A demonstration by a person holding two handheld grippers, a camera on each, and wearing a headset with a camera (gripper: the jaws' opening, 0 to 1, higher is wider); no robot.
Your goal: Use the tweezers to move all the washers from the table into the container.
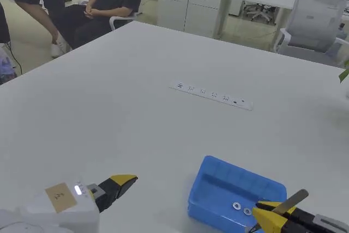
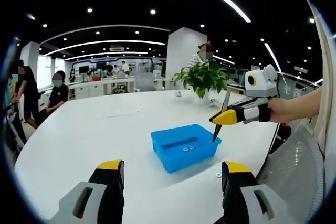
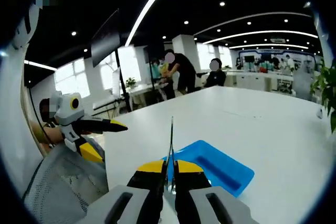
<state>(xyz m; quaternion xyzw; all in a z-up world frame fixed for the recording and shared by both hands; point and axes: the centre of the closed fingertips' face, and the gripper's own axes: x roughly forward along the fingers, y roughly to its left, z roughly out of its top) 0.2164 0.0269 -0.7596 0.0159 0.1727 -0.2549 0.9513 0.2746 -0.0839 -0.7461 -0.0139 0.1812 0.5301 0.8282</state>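
A blue container point(image 1: 218, 181) stands on the white table at the near right, with a few washers point(image 1: 241, 208) on its floor. My right gripper point(image 1: 266, 215) is at its near right corner, shut on metal tweezers point(image 1: 290, 200). In the left gripper view the tweezers point(image 2: 221, 116) point down into the container point(image 2: 168, 153) at its right end, close to the washers point(image 2: 190, 148). One washer point(image 2: 219, 174) lies on the table beside the container. My left gripper point(image 2: 173, 167) is open, empty, and short of the container. The right gripper view has the tweezers point(image 3: 171, 148) between shut jaws above the container point(image 3: 220, 169).
A white power strip point(image 1: 210, 95) lies flat mid-table. A person sits and another stands beyond the far left corner point(image 1: 103, 4). A potted plant point(image 2: 202, 77) stands at the table's far edge. An office chair point(image 1: 313, 25) is at the far right.
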